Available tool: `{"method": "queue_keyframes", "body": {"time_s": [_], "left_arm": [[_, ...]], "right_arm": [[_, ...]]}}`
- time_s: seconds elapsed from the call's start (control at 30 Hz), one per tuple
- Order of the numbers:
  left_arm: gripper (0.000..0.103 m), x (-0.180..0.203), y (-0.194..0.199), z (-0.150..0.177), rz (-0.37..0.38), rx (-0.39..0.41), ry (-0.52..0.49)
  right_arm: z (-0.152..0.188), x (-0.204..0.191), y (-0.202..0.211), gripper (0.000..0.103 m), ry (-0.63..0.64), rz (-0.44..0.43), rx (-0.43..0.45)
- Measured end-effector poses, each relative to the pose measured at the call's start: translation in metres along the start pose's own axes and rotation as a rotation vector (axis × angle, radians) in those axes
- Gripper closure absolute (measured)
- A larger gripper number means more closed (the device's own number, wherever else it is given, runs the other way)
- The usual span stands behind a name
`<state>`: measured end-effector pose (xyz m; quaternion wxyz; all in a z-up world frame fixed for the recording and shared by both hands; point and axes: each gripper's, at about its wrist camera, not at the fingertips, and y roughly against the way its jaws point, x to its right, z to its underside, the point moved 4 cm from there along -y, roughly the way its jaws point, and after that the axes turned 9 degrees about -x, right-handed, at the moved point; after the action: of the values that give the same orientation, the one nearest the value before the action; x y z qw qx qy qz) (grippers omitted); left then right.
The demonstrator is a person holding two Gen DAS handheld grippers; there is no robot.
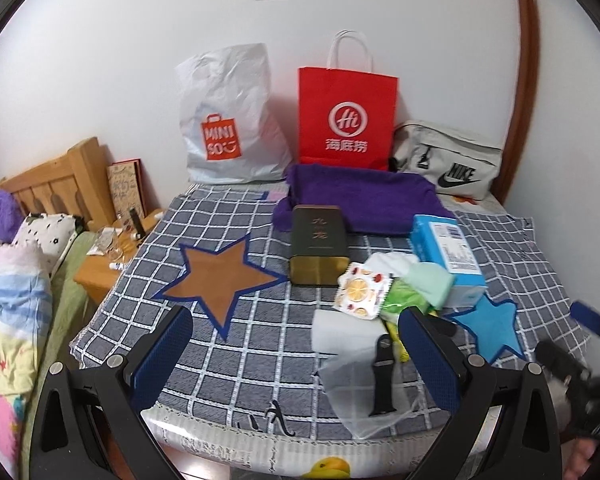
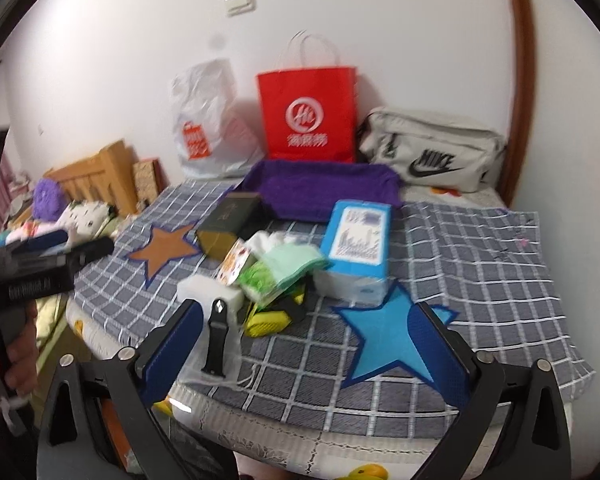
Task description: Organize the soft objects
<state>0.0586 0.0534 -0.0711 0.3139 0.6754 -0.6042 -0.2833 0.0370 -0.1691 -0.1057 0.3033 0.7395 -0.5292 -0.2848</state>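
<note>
A purple towel (image 1: 360,200) lies folded like a tray at the back of the checked cloth (image 1: 220,352); it also shows in the right wrist view (image 2: 320,192). A pile lies in front of it: a fruit-print packet (image 1: 362,290), pale green cloth (image 1: 428,284), white sponge (image 1: 340,330), black watch strap (image 1: 384,376) on a clear bag. My left gripper (image 1: 296,344) is open and empty above the front edge. My right gripper (image 2: 306,336) is open and empty, near the blue star patch (image 2: 388,340).
A dark tin box (image 1: 318,248) and a blue tissue box (image 1: 446,252) stand by the pile. A white Miniso bag (image 1: 232,120), red paper bag (image 1: 346,116) and grey Nike bag (image 1: 448,160) lean on the wall. A bed and nightstand (image 1: 100,268) are at left.
</note>
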Motion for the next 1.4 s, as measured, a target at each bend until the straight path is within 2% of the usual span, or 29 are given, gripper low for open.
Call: {"method": "queue_keyframes", "body": {"time_s": [0.07, 0.17, 0.2, 0.37, 0.63, 0.77, 1.03, 1.1, 1.13, 1.17, 1.4], "left_arm": [[0.000, -0.006, -0.007, 0.001, -0.013, -0.002, 0.014], [0.000, -0.015, -0.021, 0.002, -0.008, -0.017, 0.038], [0.000, -0.017, -0.022, 0.003, -0.007, -0.018, 0.042], [0.000, -0.033, -0.038, 0.007, -0.005, -0.025, 0.075], [0.000, -0.053, -0.066, 0.014, 0.019, -0.064, 0.109], [0.000, -0.061, -0.075, 0.018, 0.036, -0.076, 0.121], [0.000, -0.076, -0.084, 0.026, 0.068, -0.086, 0.154], [0.000, -0.080, -0.085, 0.028, 0.076, -0.086, 0.161], [0.000, -0.081, -0.085, 0.029, 0.079, -0.086, 0.160], [0.000, -0.082, -0.086, 0.029, 0.080, -0.087, 0.159], [0.000, -0.079, -0.090, 0.033, 0.081, -0.104, 0.127]], "right_arm": [[0.004, -0.004, -0.011, 0.017, -0.001, -0.043, -0.014], [0.012, -0.014, -0.034, 0.025, -0.015, -0.124, -0.047], [0.016, -0.018, -0.040, 0.027, -0.014, -0.140, -0.055], [0.030, -0.041, -0.076, 0.050, -0.001, -0.190, -0.127], [0.041, -0.068, -0.117, 0.055, 0.025, -0.152, -0.205], [0.041, -0.074, -0.127, 0.062, 0.019, -0.141, -0.229], [0.043, -0.090, -0.152, 0.067, 0.049, -0.038, -0.261], [0.042, -0.092, -0.159, 0.073, 0.043, -0.028, -0.269], [0.042, -0.093, -0.161, 0.081, 0.043, -0.029, -0.271], [0.042, -0.093, -0.162, 0.083, 0.046, -0.030, -0.270], [0.034, -0.088, -0.139, 0.084, 0.049, -0.039, -0.203]]}}
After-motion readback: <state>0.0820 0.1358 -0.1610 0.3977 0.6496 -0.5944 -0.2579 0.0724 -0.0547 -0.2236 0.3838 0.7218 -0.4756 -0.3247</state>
